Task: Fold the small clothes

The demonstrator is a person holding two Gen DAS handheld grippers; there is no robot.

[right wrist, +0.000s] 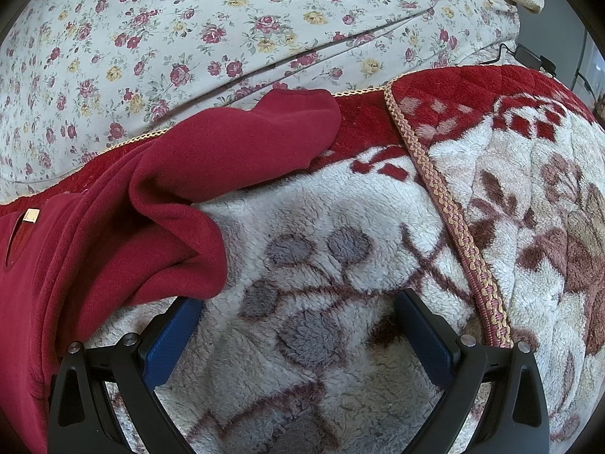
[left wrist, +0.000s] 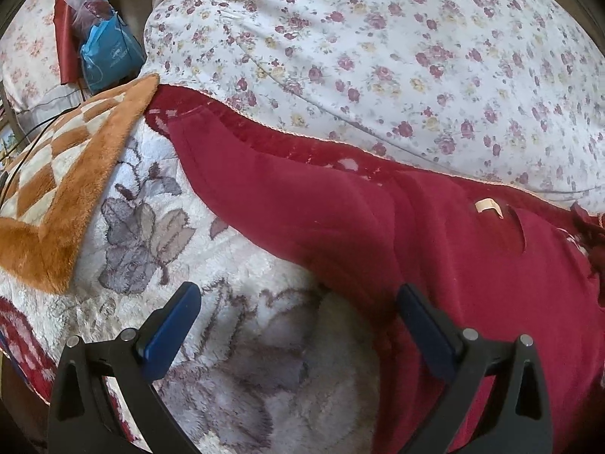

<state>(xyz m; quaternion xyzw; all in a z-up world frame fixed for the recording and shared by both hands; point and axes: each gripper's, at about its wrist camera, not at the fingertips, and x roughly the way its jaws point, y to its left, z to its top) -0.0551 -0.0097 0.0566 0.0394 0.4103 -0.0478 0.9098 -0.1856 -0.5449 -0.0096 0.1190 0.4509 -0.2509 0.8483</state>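
Note:
A dark red long-sleeved top [left wrist: 435,234] lies spread on a fleece blanket [left wrist: 234,340]. Its left sleeve [left wrist: 242,174] stretches flat up and to the left. A small beige neck label [left wrist: 487,206] shows near its collar. My left gripper [left wrist: 295,299] is open, just above the blanket, its right finger over the top's side edge. In the right wrist view the same top [right wrist: 75,257] lies at the left, its right sleeve [right wrist: 245,143] bent and bunched. My right gripper [right wrist: 298,302] is open and empty over the blanket [right wrist: 340,227], its left finger at the sleeve's fold.
A flowered duvet [left wrist: 378,45] [right wrist: 189,30] lies behind the top. An orange checked fleece [left wrist: 64,174] lies at the left, with a blue bag [left wrist: 109,53] behind it. The blanket's braided edge [right wrist: 450,208] folds over at the right. A black cable and adapter [right wrist: 529,55] sit far right.

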